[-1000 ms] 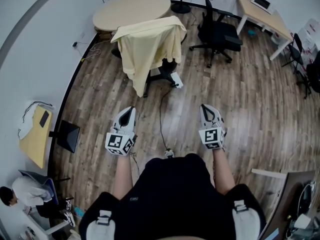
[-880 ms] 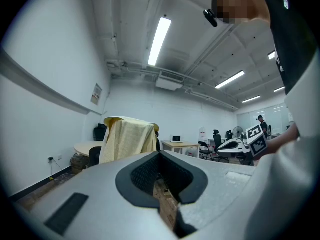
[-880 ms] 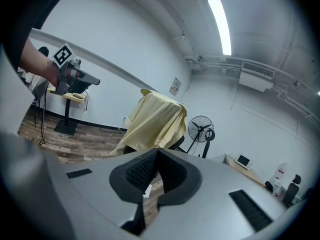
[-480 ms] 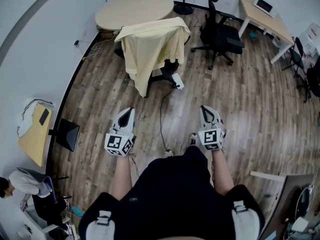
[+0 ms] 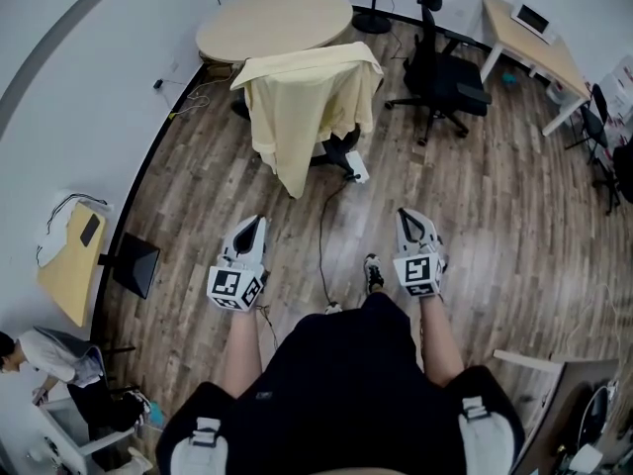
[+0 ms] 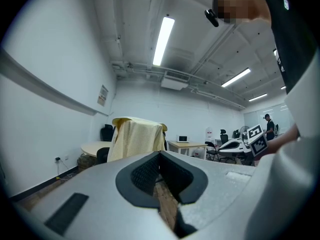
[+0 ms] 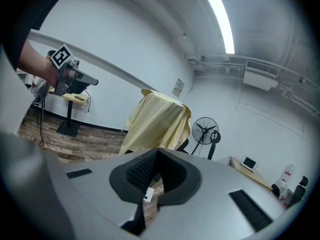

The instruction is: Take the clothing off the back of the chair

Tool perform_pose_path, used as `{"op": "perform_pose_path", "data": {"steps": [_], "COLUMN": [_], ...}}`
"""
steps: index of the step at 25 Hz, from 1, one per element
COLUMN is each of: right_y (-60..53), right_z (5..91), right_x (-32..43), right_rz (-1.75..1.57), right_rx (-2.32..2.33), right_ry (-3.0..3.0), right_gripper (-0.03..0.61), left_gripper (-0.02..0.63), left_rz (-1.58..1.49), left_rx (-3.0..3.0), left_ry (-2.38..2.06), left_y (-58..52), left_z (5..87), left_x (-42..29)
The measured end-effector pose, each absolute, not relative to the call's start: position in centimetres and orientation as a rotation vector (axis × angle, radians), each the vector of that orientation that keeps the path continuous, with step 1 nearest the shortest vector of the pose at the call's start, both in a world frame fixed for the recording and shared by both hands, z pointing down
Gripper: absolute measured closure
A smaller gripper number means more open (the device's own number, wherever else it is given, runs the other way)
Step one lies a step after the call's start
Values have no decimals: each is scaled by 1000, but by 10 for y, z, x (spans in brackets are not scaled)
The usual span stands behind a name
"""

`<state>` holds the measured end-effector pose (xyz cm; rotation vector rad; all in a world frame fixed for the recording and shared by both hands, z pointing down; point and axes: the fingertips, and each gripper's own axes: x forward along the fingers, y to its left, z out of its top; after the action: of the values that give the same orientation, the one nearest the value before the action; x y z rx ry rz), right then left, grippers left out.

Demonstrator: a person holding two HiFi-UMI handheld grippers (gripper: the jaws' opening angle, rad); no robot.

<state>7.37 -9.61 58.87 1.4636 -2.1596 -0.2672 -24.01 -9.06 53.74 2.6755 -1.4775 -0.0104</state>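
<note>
Both tongs are held closed with nothing between their jaws. The left tongs and the right tongs are seen side by side ahead of the person's waist, pointed toward the chair. The pale yellow garment is draped over the back of that chair, well apart from either tongs, with the round table just behind it. In the head view its longer side hangs low toward the floor on the left. Nothing has been grasped, so the step in hand is judged to be the approach.

On the way in, the dark cable lying on the wooden floor between the person and the chair should be stepped over. The jaws should be opened before the cloth is reached, not against it. One grip is best taken at each end of the fold along the top of the chair back, where the fabric is doubled and a firm pinch can be had. Cloth alone should be caught, not the backrest beneath. The garment should then be lifted upward until the hanging hem is clear, rather than dragged toward the person. The chair's base looks to be on castors, so it is likely to roll or swivel if pulled.
</note>
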Motion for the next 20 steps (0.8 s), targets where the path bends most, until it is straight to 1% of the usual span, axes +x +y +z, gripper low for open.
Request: {"op": "perform_pose_path", "data": {"steps": [20], "right_y": [-181], "right_z": [588], "right_x": [80], "right_rz": [-278], "right_rx": [1376], "right_ry": [-2229], "right_gripper": [584], "left_gripper": [612], "left_rz": [36], "left_rx": [2616], "left_ry": [-1559], "left_y": [-154], "left_z": [531], "left_x": [-228]}}
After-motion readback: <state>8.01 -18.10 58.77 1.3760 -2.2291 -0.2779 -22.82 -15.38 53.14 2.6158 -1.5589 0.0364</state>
